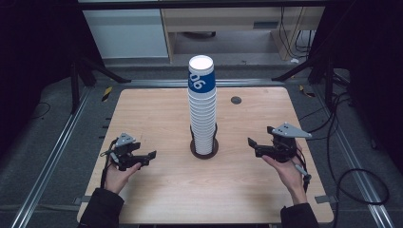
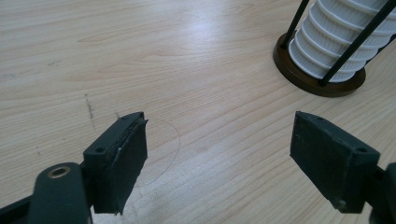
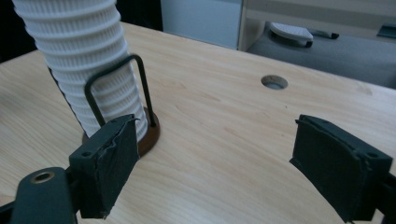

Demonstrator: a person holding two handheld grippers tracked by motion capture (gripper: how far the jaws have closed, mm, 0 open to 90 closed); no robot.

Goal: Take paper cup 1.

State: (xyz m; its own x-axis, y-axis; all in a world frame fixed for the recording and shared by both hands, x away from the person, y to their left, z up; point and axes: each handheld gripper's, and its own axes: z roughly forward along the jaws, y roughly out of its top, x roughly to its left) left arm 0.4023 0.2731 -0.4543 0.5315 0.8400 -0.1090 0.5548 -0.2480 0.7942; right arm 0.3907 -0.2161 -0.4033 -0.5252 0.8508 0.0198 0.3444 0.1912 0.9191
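Observation:
A tall stack of white ribbed paper cups (image 1: 202,109), its top cup blue-banded, stands in a round brown holder (image 1: 205,149) with black wire uprights at the table's middle. The stack (image 2: 336,37) lies up and right of my left gripper's jaws; the stack (image 3: 88,60) rises at the left in the right gripper view. My left gripper (image 1: 148,156) rests left of the holder, open and empty, held in a hand. My right gripper (image 1: 253,145) hovers right of the holder, open and empty. Both point toward the stack, apart from it.
The wooden table (image 1: 166,190) has a small round hole (image 1: 236,100) at the back right, also seen as the hole (image 3: 274,82). Metal rails run along both sides of the table. Cables (image 1: 342,156) trail on the floor at the right. Cabinets stand beyond the far edge.

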